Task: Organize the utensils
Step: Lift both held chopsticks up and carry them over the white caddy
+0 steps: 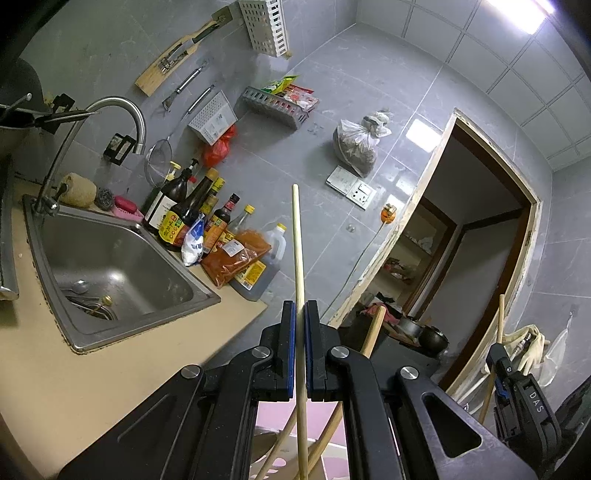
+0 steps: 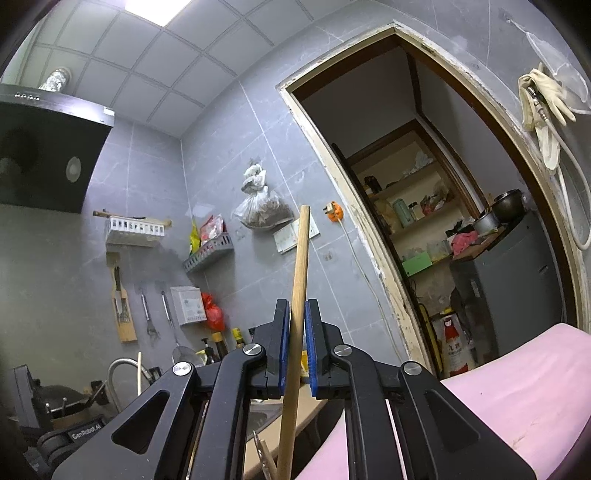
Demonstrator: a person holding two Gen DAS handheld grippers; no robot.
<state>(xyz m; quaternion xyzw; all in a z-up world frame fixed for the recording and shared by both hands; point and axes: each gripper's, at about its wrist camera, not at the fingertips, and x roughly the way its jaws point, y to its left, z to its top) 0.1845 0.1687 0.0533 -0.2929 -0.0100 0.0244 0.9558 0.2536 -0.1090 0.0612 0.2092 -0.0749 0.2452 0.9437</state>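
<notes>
So both grippers are busy here, each clamped on its own wooden stick. The left gripper (image 1: 300, 306) has its blue pads squeezed tight on a thin pale chopstick (image 1: 297, 251), which runs nearly upright between the fingers, poking well above the tips and trailing down below the jaws toward a pink holder (image 1: 280, 417) underneath, where a couple more sticks lean. The right gripper (image 2: 297, 306) is clenched the same way on a thicker wooden handle (image 2: 300, 266), also pinched mid-length, tilted a bit, its top end standing past the fingertips. What's on its lower end I can't tell; it's out of frame.

My guess on why they're held like this: gripping in the middle keeps each one vertical so it can be dropped end-first into a container instead of laid flat.

Off to the left of the left fingers is the steel sink (image 1: 110, 258) with sauce bottles (image 1: 192, 210) beside it, and a white rack (image 1: 264, 26) high on the wall. That rack or the pink holder looks like the likely home for these, but nothing's been set down yet.
</notes>
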